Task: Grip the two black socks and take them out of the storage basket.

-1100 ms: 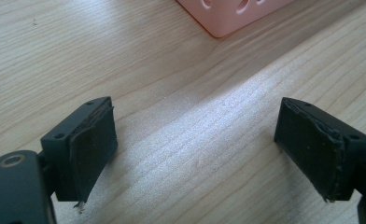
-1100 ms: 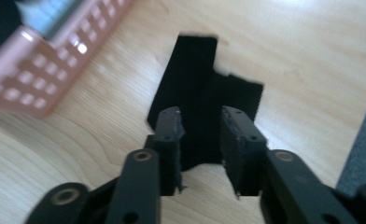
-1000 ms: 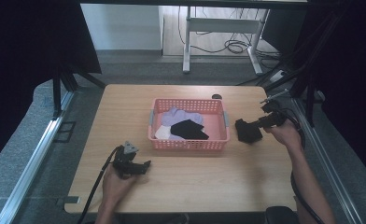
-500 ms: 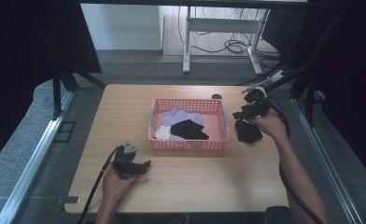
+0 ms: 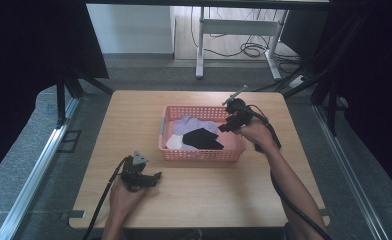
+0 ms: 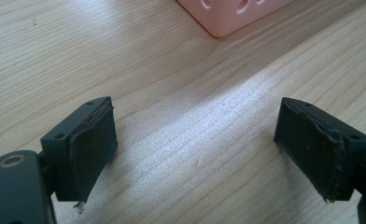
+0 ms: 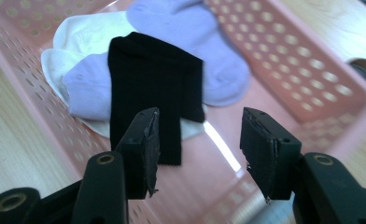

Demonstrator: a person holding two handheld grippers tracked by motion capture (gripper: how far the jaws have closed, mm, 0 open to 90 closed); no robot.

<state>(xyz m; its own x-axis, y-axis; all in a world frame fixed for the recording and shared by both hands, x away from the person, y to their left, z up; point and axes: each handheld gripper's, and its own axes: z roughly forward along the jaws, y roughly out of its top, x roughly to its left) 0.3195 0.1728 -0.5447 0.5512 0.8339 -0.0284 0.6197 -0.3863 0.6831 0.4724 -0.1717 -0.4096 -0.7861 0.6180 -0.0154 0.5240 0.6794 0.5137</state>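
Pink plastic basket (image 5: 202,150) sits at mid-table in the high view, on the wooden table (image 5: 134,115). I see three kinds of socks inside it: a black sock (image 5: 202,138) on top, lavender socks (image 5: 194,123) behind it, a white sock (image 5: 174,142) at the basket's left end. My right gripper (image 5: 226,126) hangs over the basket's right end, just above the black sock; from this view I cannot tell how its jaws stand. My left gripper (image 5: 153,178) rests low on the table, near the front edge, well apart from the basket.

Left gripper view: jaws spread wide with nothing between them, bare wood grain below. One pink basket corner (image 6: 228,14) shows at the top edge.

Right gripper view: the right gripper (image 7: 197,140) has its jaws apart and empty, hovering above the basket's floor. The black sock (image 7: 153,88) lies flat just beyond the left jaw's tip, draped across a lavender sock (image 7: 85,91) and the white sock (image 7: 87,35). A second lavender sock (image 7: 195,32) lies past it, toward the perforated far wall (image 7: 284,51).
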